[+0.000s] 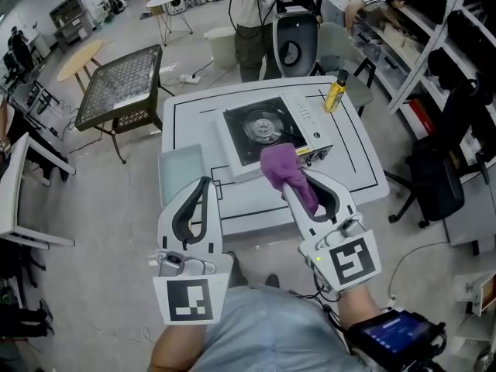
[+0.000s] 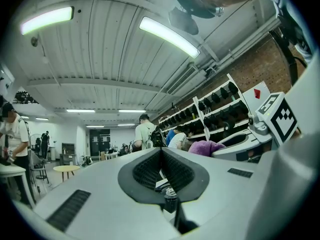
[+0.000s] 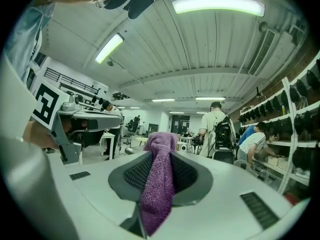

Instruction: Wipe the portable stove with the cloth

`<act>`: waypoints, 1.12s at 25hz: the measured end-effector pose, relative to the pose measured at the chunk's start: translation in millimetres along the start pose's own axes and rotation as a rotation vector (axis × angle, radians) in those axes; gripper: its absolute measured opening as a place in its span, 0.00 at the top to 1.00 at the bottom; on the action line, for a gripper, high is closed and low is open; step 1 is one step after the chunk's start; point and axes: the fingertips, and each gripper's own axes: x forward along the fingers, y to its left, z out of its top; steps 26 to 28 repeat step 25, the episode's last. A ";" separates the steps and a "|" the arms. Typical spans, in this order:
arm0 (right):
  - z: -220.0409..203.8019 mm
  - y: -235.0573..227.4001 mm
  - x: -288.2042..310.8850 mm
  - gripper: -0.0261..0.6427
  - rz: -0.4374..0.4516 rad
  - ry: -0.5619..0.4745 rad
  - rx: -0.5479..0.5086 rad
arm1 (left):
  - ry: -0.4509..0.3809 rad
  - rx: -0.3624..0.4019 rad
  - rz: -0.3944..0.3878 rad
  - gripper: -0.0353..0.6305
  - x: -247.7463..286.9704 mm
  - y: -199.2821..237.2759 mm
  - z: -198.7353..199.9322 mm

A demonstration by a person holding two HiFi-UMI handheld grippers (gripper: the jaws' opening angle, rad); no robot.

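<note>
The portable stove [image 1: 267, 130] sits on the white table [image 1: 353, 157], its round burner [image 1: 262, 126] showing. My right gripper [image 1: 301, 180] is shut on the purple cloth [image 1: 285, 170], which bunches above the fingertips over the stove's near right corner. In the right gripper view the cloth [image 3: 158, 189] runs down between the pads of the right gripper [image 3: 161, 153], which points level into the room. My left gripper [image 1: 204, 183] hovers at the table's near edge, left of the stove, shut and holding nothing. The left gripper [image 2: 161, 151] also points level, and the cloth [image 2: 205, 147] shows at its right.
A yellow can [image 1: 335, 91] stands at the table's far right. A pale green board [image 1: 180, 173] lies at the near left. A person [image 1: 252, 22] and an office chair [image 1: 296, 43] are behind the table, a mesh-topped table [image 1: 124, 87] to the left, and shelves [image 1: 434, 45] and a black chair [image 1: 438, 177] to the right.
</note>
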 end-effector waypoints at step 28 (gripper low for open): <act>-4.6 -12.6 10.5 0.80 -0.010 -0.002 0.029 | 0.030 -0.009 -0.048 0.92 24.0 -3.2 -9.4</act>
